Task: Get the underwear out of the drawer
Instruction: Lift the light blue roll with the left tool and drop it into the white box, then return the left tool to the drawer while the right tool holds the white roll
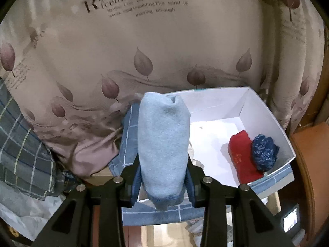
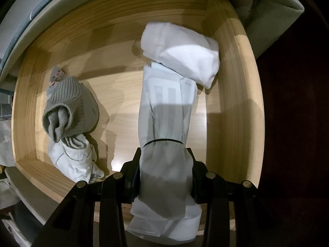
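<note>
My left gripper (image 1: 163, 182) is shut on a rolled light blue underwear (image 1: 163, 142) and holds it over the left edge of a white box (image 1: 265, 111). A red roll (image 1: 242, 156) and a dark blue speckled roll (image 1: 264, 154) lie in the box's right corner. My right gripper (image 2: 165, 177) is shut on a rolled pale grey-white underwear (image 2: 164, 123) bound by a thin black band, inside the wooden drawer (image 2: 234, 94). A white roll (image 2: 185, 53) lies at the drawer's back right. A grey ribbed roll (image 2: 70, 107) and a white roll (image 2: 76, 162) lie at its left.
The white box sits on a blue grid-pattern cloth (image 1: 160, 216) on a bed with a beige leaf-print cover (image 1: 144, 47). A plaid pillow (image 1: 22, 154) lies at the left. Brown wooden furniture (image 1: 308, 154) stands at the right. The drawer's wooden walls surround the right gripper.
</note>
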Tool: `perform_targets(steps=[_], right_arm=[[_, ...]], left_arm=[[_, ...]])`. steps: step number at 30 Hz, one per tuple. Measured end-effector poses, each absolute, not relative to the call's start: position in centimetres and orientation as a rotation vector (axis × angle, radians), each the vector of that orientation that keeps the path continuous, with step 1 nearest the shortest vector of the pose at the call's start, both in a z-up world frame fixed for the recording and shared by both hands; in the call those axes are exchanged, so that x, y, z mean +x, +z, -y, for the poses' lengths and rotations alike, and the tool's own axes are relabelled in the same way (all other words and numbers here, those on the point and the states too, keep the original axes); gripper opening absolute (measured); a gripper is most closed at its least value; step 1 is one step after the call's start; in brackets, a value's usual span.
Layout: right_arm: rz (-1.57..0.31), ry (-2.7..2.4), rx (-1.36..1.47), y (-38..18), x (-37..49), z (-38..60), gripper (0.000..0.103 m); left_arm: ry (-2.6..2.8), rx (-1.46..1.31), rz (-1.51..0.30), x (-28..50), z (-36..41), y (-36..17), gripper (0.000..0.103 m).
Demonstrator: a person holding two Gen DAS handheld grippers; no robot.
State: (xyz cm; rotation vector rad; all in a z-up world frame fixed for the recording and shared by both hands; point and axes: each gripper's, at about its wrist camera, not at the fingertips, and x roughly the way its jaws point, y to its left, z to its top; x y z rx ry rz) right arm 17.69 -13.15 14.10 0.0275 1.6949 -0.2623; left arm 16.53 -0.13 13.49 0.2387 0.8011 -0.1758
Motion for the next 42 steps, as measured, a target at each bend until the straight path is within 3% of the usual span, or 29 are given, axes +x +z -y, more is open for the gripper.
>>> perform_targets(steps=[16, 19, 31, 42], right_arm=[[-1.701, -0.263, 0.009, 14.0, 17.8, 13.3, 0.036], [-1.701, -0.264, 0.01, 14.0, 17.8, 13.3, 0.036], [-1.702, -0.273, -0.025, 13.8, 17.7, 12.7, 0.036], [-1.704, -0.326, 0.007, 13.0, 17.8, 11.4, 0.036]], left_arm=[[-0.177, 0.344, -0.91, 17.9, 2.1, 8.4, 0.045], [-0.192, 0.32, -0.9, 17.7, 1.9, 9.1, 0.054], [-0.225, 0.246, -0.887, 13.1, -0.6, 11.4, 0.054], [-0.185, 0.153, -0.952, 5.6, -4.7, 6.6, 0.054]])
